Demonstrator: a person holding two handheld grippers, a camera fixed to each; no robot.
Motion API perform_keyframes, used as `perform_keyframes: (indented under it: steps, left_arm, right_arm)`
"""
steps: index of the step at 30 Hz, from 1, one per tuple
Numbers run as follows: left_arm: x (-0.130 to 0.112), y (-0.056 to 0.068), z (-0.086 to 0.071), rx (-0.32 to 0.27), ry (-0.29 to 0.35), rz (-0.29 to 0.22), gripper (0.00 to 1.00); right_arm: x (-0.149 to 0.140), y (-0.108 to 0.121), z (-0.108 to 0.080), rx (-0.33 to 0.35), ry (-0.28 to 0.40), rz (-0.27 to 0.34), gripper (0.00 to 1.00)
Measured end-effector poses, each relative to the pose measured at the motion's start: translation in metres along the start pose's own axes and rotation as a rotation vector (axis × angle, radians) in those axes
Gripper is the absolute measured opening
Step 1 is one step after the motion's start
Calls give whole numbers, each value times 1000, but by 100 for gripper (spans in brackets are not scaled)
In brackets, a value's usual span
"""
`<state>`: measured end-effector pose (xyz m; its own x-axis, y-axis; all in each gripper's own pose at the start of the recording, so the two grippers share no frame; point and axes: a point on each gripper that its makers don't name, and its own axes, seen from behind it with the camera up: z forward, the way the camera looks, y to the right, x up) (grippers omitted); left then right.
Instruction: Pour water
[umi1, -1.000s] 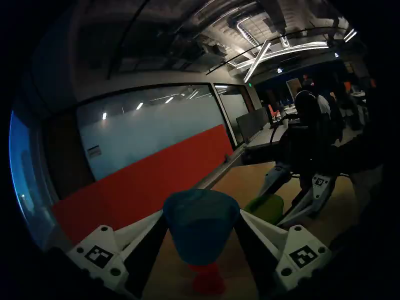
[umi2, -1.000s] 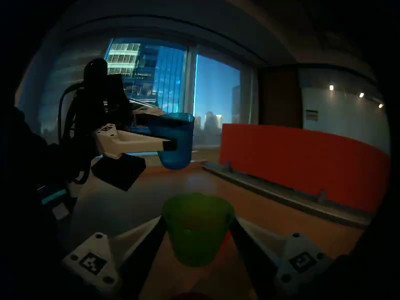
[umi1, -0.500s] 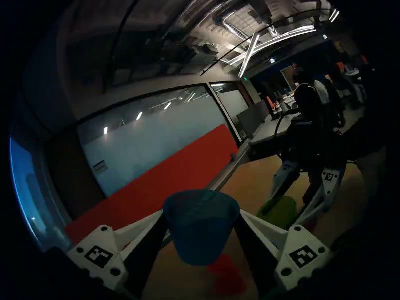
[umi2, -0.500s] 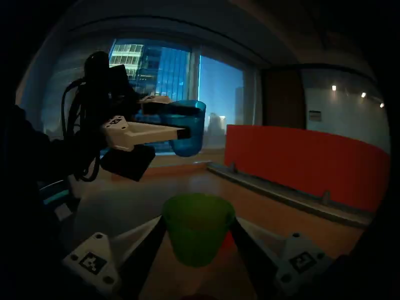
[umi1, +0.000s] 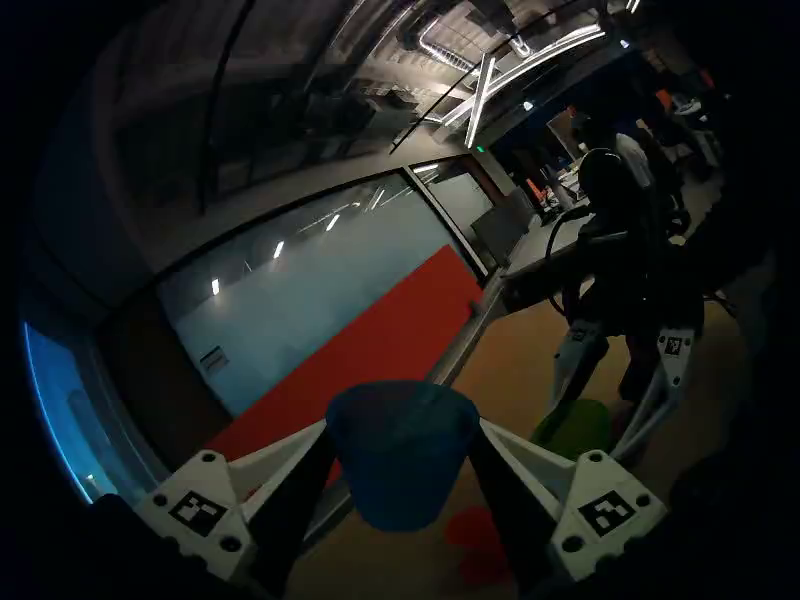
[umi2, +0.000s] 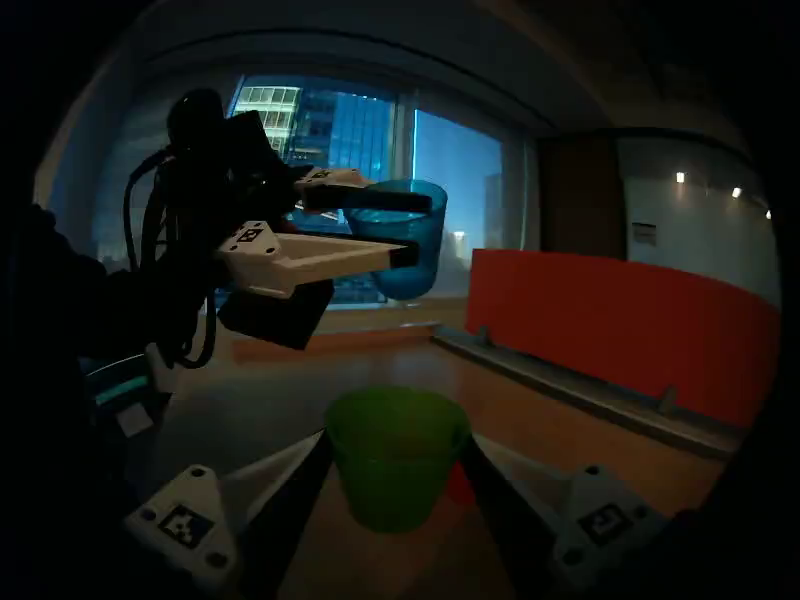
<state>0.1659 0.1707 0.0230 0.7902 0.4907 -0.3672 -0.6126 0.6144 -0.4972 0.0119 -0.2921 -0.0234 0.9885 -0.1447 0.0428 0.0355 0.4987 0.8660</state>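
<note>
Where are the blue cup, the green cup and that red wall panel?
blue cup (umi1: 402, 462), left gripper view, middle of its side wall.
green cup (umi2: 397, 462), right gripper view, middle of its side wall.
red wall panel (umi2: 620, 320), right gripper view, its flat front face.

A wooden table (umi2: 560, 420) carries a small red disc (umi1: 470, 528).

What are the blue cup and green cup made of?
The blue cup looks like thin, see-through plastic: window light glows through its smooth wall. The green cup is probably plastic too, with the same smooth shape but a duller, cloudier look.
</note>
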Motion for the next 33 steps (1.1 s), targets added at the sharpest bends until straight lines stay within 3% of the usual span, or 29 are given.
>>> perform_keyframes:
  steps: [17,33]
  left_arm:
    - [17,-4,-6,23,6,141,86]
    - [18,-5,4,29,-4,267,86]
  right_arm:
    - [0,-10,11,26,9,3,90]
    - [-1,-14,15,41,8,3,90]
